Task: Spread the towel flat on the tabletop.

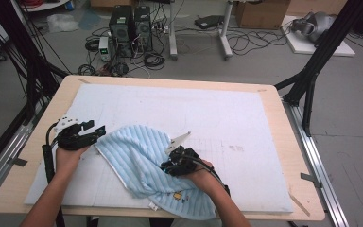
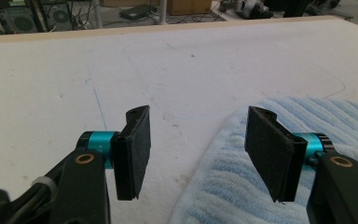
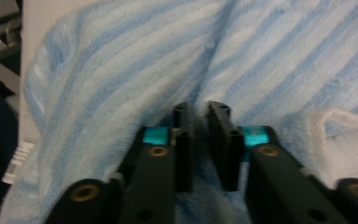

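Two grippers work on one soft thing: a light blue towel (image 1: 144, 163) with paler stripes, thick and fluffy, lying rumpled in the lower middle of the high view on a white foam mat (image 1: 208, 113).

At the left of that view we see the left gripper (image 1: 96, 131), black with turquoise collars, held in a hand (image 1: 68, 153) just beside the towel's left edge. In the left gripper view its jaws stand well apart, their flat black pads (image 2: 134, 154) faced with a rough, felt-like layer; nothing sits between them. The towel's rounded corner (image 2: 261, 186) lies in the lower right of that view, under the right-hand pad, and whether that pad touches the pile we cannot tell. A faint blue line and a thin rounded outline mark the mat ahead.

Toward the middle of the high view the right gripper (image 1: 172, 161) rests on the towel, with its grey three-cornered plate (image 1: 179, 139) pointing to the upper right. In the right gripper view its jaws stand close together with a narrow gap, and a raised fold of the striped pile (image 3: 200, 100) sits at their tips; whether the pads pinch it we cannot tell. A white hem shows at the right edge.

The mat lies on a pale wooden table (image 1: 293, 156). Beyond it, computer towers (image 1: 130, 28) and loose cables stand on the grey floor, well apart from the work.
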`<state>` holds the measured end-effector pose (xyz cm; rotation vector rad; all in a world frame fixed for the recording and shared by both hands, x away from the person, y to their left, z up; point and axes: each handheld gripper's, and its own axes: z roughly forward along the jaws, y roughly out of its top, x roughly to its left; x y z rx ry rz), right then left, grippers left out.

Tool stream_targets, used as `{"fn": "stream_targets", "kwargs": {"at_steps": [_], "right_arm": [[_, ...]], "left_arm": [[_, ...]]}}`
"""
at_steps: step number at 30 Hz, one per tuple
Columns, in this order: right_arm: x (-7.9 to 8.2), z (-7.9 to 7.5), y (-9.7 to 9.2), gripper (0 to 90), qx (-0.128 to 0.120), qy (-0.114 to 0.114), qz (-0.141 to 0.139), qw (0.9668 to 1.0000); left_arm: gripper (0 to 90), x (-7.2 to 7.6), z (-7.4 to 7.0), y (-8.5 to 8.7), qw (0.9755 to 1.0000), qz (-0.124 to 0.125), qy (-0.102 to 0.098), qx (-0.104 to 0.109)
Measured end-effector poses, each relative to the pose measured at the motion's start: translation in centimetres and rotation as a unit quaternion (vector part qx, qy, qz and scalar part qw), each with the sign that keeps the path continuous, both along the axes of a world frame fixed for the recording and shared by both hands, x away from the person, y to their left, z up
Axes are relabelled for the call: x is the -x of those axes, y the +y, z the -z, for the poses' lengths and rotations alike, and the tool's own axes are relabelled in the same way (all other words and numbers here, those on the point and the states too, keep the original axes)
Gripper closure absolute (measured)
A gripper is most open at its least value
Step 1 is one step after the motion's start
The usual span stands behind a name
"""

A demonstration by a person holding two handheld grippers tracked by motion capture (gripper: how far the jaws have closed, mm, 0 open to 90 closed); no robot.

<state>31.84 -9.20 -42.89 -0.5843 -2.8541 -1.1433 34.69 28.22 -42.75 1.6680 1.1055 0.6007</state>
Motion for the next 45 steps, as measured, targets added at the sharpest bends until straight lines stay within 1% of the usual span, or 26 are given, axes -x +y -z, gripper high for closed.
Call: {"fn": "stream_targets", "kwargs": {"at_steps": [1, 2, 3, 4, 6, 7, 9, 11, 14, 16, 19, 22, 23, 27, 29, 30, 31, 32, 35, 37, 39, 40, 41, 42, 43, 45], "right_arm": [[-0.7, -0.5, -0.3, 58.9, -0.038, -0.007, 0.025, 0.9989], [-1.2, -0.7, -0.4, 53.7, -0.054, -0.015, 0.040, 0.9976], [-1.8, -0.8, -0.4, 51.9, -0.063, -0.027, 0.059, 0.9959], [-1.8, -0.8, -0.4, 51.9, -0.063, -0.027, 0.059, 0.9959], [-3.1, -1.0, -0.2, 49.0, -0.075, -0.039, 0.092, 0.9921], [-4.5, -1.1, 0.2, 48.9, -0.071, -0.058, 0.119, 0.9886], [-6.0, -1.2, 0.8, 50.2, -0.065, -0.072, 0.143, 0.9850], [-7.3, -1.1, 1.5, 53.2, -0.056, -0.079, 0.161, 0.9822], [-8.4, -1.0, 2.4, 55.5, -0.044, -0.085, 0.169, 0.9809], [-9.7, -0.9, 3.9, 59.0, -0.019, -0.098, 0.171, 0.9802], [-10.5, -0.8, 4.8, 60.3, -0.006, -0.104, 0.171, 0.9797], [-11.9, 0.0, 6.0, 60.3, 0.022, -0.097, 0.173, 0.9799], [-11.9, 0.0, 6.0, 60.3, 0.022, -0.097, 0.173, 0.9799], [-12.3, 1.0, 6.5, 59.4, 0.026, -0.070, 0.153, 0.9854], [-12.2, 0.9, 6.5, 57.5, 0.013, -0.062, 0.142, 0.9879], [-12.1, 0.9, 6.6, 56.7, 0.009, -0.059, 0.132, 0.9895], [-11.6, 0.9, 7.1, 53.8, 0.012, -0.052, 0.103, 0.9933], [-11.6, 0.9, 7.1, 53.8, 0.012, -0.052, 0.103, 0.9933], [-10.9, 0.9, 8.0, 50.9, 0.015, -0.055, 0.074, 0.9957], [-10.5, 1.1, 8.6, 50.0, 0.029, -0.066, 0.072, 0.9948], [-10.7, 1.1, 8.5, 50.8, 0.025, -0.056, 0.078, 0.9951], [-10.7, 1.1, 8.4, 56.3, 0.024, -0.055, 0.079, 0.9951], [-10.1, 0.5, 8.6, 79.6, 0.050, -0.086, 0.066, 0.9929], [-10.1, 0.5, 8.6, 79.6, 0.050, -0.086, 0.066, 0.9929], [-10.0, 0.4, 8.7, 81.2, 0.063, -0.104, 0.066, 0.9904], [-9.7, -0.4, 8.4, 81.6, 0.082, -0.153, 0.079, 0.9816]], "left_arm": [[41.1, 0.0, 0.0, 0.0, 1.0000, 0.000, 0.000, 0.000], [41.1, 0.0, 0.0, 0.0, 1.0000, 0.000, 0.001, 0.000], [41.1, 0.0, 0.0, 0.0, 1.0000, 0.000, 0.001, -0.001], [41.1, 0.0, 0.0, 0.1, 1.0000, 0.000, 0.002, 0.001], [41.1, -0.1, 0.1, 0.1, 1.0000, 0.000, 0.002, 0.001], [41.1, -0.1, 0.1, 0.2, 1.0000, 0.000, 0.001, 0.002], [41.1, -0.1, 0.1, 0.2, 1.0000, 0.001, 0.003, 0.001], [41.1, -0.1, 0.1, 0.1, 1.0000, 0.002, 0.003, 0.004], [41.1, -0.1, 0.1, 0.1, 1.0000, 0.002, 0.003, 0.004], [41.1, -0.1, 0.1, 0.1, 1.0000, 0.003, 0.003, 0.004], [41.1, -0.1, 0.1, 0.1, 1.0000, 0.003, 0.003, 0.006], [41.1, -0.2, 0.2, 0.1, 1.0000, 0.005, 0.004, 0.006], [41.1, -0.2, 0.2, 0.1, 1.0000, 0.005, 0.004, 0.006], [41.1, -0.1, 0.2, 0.1, 1.0000, 0.006, 0.004, 0.007], [41.1, -0.2, 0.2, 0.2, 0.9999, 0.005, 0.005, 0.009], [41.1, -0.2, 0.2, 0.2, 0.9999, 0.006, 0.005, 0.008], [41.1, -0.2, 0.2, 0.2, 0.9999, 0.006, 0.005, 0.009], [41.1, -0.1, 0.2, 0.2, 0.9999, 0.005, 0.004, 0.009], [41.1, -0.1, 0.2, 0.2, 0.9999, 0.005, 0.005, 0.009], [41.1, -0.1, 0.2, 0.1, 0.9999, 0.006, 0.006, 0.007], [41.0, -0.1, 0.1, 0.1, 1.0000, 0.005, 0.005, 0.007], [41.0, -0.1, 0.1, 0.1, 1.0000, 0.005, 0.005, 0.006], [41.0, -0.1, 0.1, 0.1, 0.9999, 0.006, 0.005, 0.007], [41.0, -0.1, 0.1, 0.2, 1.0000, 0.006, 0.006, 0.006], [41.0, -0.1, 0.1, 0.2, 0.9999, 0.006, 0.006, 0.006], [41.0, -0.1, 0.1, 0.2, 0.9999, 0.006, 0.007, 0.006]]}}
